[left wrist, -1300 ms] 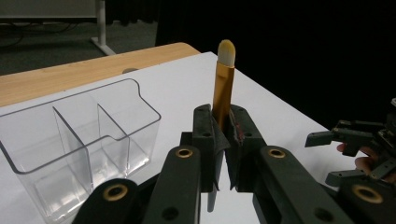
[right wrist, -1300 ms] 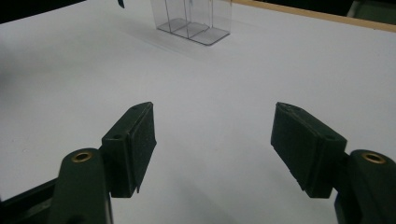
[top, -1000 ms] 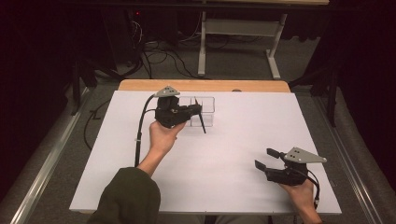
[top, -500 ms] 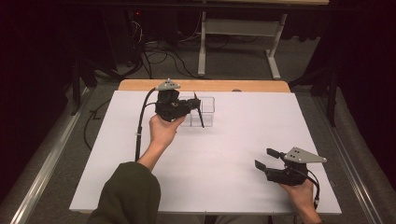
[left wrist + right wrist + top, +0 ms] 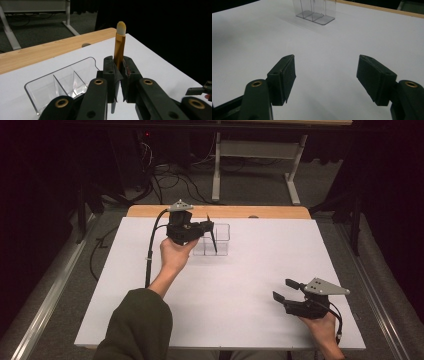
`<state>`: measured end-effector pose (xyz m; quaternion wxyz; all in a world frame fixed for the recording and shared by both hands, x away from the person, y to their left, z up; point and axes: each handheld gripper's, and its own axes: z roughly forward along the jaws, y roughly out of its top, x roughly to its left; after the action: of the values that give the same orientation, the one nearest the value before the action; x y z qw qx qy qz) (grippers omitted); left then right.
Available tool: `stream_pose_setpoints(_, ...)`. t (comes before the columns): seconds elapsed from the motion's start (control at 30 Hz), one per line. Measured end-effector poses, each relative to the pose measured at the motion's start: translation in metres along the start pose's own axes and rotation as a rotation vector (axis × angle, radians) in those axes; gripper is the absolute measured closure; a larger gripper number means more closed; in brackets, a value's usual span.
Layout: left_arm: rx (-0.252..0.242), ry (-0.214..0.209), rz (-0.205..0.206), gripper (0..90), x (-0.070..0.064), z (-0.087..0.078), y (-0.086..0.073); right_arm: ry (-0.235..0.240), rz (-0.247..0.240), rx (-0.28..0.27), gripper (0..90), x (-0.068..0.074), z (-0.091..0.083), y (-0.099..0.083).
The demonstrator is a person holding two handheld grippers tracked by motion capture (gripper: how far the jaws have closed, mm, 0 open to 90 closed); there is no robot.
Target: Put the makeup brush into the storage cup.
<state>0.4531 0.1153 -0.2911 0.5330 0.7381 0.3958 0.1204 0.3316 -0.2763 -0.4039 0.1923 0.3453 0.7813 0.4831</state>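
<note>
Brush [image 5: 119, 46] stands upright, pinched in left claw [image 5: 119, 82] beside clear organizer [image 5: 62, 83].

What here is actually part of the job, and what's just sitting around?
In the job:
- left gripper, shut on the brush
- brush, gold ferrule, pale tip
- clear organizer with compartments

Standing by:
- right gripper, open above the bare white table
- cables on the floor beyond

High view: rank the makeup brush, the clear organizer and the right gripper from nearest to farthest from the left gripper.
1. Makeup brush: clamped in the left gripper, handle pointing down.
2. Clear organizer: just beyond the brush, at the table's far edge.
3. Right gripper: far off at the near right corner, open and holding nothing.
</note>
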Motion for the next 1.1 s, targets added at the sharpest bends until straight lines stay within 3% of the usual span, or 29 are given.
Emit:
stream_pose_setpoints(0.23,0.004,0.014,0.0,83.4,0.005,0.003,0.001,0.0,-0.002,0.003,33.5,0.0,0.0,0.0)
stream_pose_setpoints(0.5,-0.013,0.015,-0.042,83.4,0.014,0.005,0.004,0.001,0.0,0.004,33.5,0.0,0.001,0.0)
stream_pose_setpoints(1.1,0.0,0.083,-0.033,83.4,0.022,0.017,0.018,0.002,0.005,0.009,33.5,0.001,0.001,0.0)
